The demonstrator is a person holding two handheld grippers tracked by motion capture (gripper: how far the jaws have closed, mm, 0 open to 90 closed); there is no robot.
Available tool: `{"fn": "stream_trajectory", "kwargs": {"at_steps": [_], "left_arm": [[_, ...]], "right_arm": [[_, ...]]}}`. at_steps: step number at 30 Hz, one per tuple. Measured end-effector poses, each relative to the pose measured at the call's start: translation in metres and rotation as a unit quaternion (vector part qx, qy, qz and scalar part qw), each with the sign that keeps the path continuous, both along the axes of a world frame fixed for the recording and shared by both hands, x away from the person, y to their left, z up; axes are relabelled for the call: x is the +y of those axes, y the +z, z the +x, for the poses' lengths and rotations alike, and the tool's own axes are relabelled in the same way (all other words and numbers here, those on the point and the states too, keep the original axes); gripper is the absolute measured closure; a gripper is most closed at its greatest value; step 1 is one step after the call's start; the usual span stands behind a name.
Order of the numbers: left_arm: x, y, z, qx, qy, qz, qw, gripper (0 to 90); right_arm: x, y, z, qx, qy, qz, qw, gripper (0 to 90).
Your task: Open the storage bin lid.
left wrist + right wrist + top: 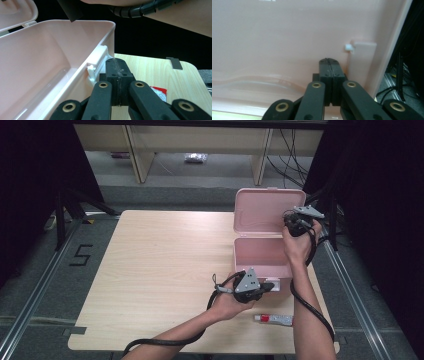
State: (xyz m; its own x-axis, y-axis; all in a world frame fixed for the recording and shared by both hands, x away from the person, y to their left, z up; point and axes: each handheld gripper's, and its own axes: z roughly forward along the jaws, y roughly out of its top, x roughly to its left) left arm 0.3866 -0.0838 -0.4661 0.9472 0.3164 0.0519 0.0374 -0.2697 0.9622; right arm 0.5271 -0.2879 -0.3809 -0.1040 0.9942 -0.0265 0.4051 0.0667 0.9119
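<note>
A pink plastic box (260,252) stands open on the right of the wooden table, its lid (267,210) upright behind it. My left gripper (272,286) is shut with nothing between its pads, its tips against the white latch (96,66) on the box's front wall. The box interior (37,70) looks empty. My right gripper (290,217) is shut and empty too, held at the lid's right side; its tips (329,62) are close to the inside face of the lid (287,37), beside a pale hinge tab (362,60).
A small tube with a red end (272,319) lies on the table (160,270) near the front right edge, also seen as a red and white tube (158,91) past my left jaws. Black cables run along both forearms. Dark stands and cables flank the table.
</note>
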Motion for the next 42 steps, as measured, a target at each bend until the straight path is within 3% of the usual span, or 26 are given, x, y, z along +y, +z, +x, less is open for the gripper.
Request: {"fn": "stream_trajectory", "kwargs": {"at_steps": [5,7,13,21,23,26,33,36,37,40,42], "left_arm": [[0.0,0.0,0.0,0.001,0.0,0.001,1.0,89.5],[0.0,0.0,0.0,0.001,0.0,0.0,1.0,89.5],[0.0,0.0,0.0,-0.003,0.0,0.004,1.0,89.5],[0.0,0.0,0.0,0.0,0.0,0.0,1.0,89.5],[0.0,0.0,0.0,0.0,0.0,0.0,1.0,89.5],[0.0,0.0,0.0,0.0,0.0,0.0,1.0,89.5],[0.0,0.0,0.0,0.0,0.0,0.001,1.0,89.5],[0.0,0.0,0.0,-0.001,0.0,0.001,1.0,89.5],[0.0,0.0,0.0,0.0,0.0,0.001,1.0,89.5],[0.0,0.001,0.0,0.0,0.0,0.001,1.0,89.5],[0.0,0.001,0.0,0.0,-0.001,0.002,1.0,89.5]], "right_arm": [[0.0,-0.003,0.002,0.009,-0.004,0.001,0.9999,90.0],[0.002,-0.004,0.003,0.019,-0.009,0.018,0.9996,90.0],[-0.001,-0.006,0.007,0.026,-0.005,0.001,0.9997,90.0],[0.003,-0.009,0.011,0.047,-0.014,0.01,0.9988,90.0],[0.001,-0.01,0.013,0.048,-0.003,-0.003,0.9988,90.0],[0.004,-0.011,0.013,0.056,-0.013,0.009,0.9983,90.0],[0.003,-0.015,0.015,0.06,-0.01,0.008,0.9981,90.0],[0.004,-0.014,0.014,0.062,-0.007,0.02,0.9978,90.0],[0.002,-0.014,0.014,0.059,0.002,0.01,0.9982,90.0],[0.003,-0.011,0.009,0.065,-0.006,0.019,0.9977,89.6],[0.001,-0.01,0.007,0.062,0.009,0.016,0.9979,89.0]]}}
